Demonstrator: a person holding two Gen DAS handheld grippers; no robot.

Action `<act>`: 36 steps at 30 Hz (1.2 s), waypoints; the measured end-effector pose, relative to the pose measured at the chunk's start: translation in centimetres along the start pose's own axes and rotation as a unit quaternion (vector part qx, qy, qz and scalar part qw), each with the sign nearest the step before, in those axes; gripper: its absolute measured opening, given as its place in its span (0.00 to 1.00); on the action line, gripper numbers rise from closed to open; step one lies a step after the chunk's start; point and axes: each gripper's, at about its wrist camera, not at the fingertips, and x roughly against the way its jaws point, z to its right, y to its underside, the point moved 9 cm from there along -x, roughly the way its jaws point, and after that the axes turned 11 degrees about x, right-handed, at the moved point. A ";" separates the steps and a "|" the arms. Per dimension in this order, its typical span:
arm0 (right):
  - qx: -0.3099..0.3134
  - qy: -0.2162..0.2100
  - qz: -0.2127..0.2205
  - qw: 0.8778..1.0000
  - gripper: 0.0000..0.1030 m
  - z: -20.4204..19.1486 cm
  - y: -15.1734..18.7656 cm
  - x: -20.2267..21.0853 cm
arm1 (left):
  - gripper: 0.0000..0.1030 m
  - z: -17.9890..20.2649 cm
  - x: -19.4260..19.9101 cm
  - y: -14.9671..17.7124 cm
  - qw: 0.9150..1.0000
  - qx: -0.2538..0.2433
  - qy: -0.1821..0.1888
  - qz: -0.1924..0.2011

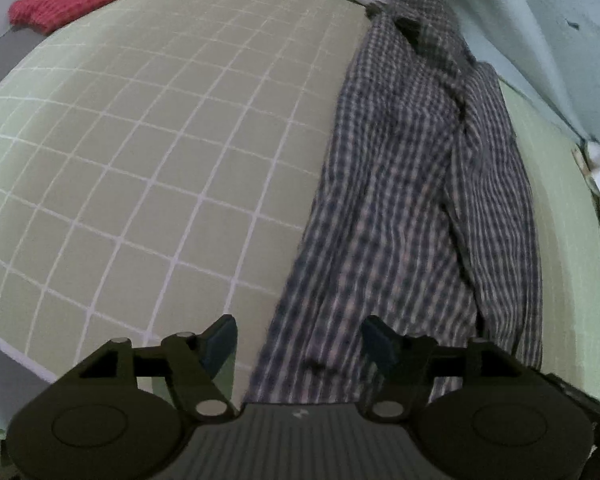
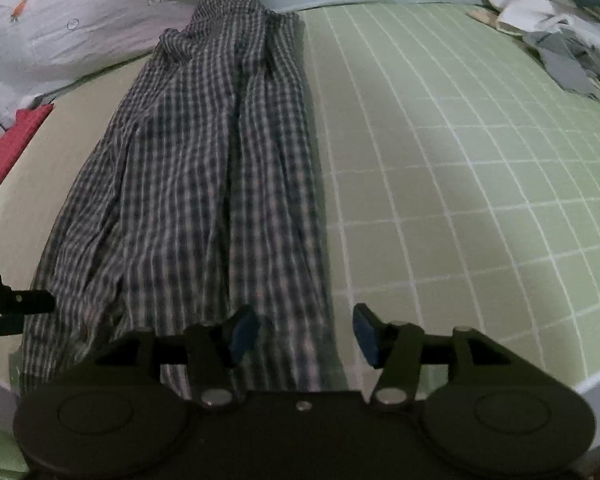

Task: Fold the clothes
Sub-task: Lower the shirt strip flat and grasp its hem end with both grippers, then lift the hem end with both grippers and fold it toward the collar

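On the green grid-patterned bed sheet [image 2: 460, 184], the long blue-and-white checked cotton shirt [image 2: 204, 184] lies lengthwise, folded into a narrow strip. Left hand-held gripper [image 1: 300, 344] and right hand-held gripper [image 2: 306, 332] both hover over its near hem, jaws spread, gripping nothing. Expect light, limp, non-slippery fabric that sags; pinch the near hem corners through all layers.

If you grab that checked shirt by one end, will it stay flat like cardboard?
Probably not. The blue-and-white checked cotton shirt lies in soft wrinkles and folds on the green grid-patterned sheet, so it would likely droop. It looks thin, so probably light.
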 end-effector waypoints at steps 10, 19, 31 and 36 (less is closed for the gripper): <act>-0.051 -0.045 -0.020 0.997 0.55 -0.4 2.3 1.2 | 0.63 0.3 0.8 3.3 0.998 -0.045 0.029 -0.028; -0.097 -0.094 -0.029 0.990 0.56 -1.5 3.9 1.6 | 0.33 -1.4 1.5 4.4 0.996 -0.005 0.056 -0.069; -0.183 -0.182 -0.024 0.966 0.05 -1.8 2.9 2.4 | 0.02 -0.4 3.7 3.4 0.983 0.048 0.136 -0.113; -0.214 -0.220 0.012 0.952 0.05 -1.6 -0.5 4.0 | 0.01 1.2 6.3 0.6 0.976 0.074 0.185 -0.091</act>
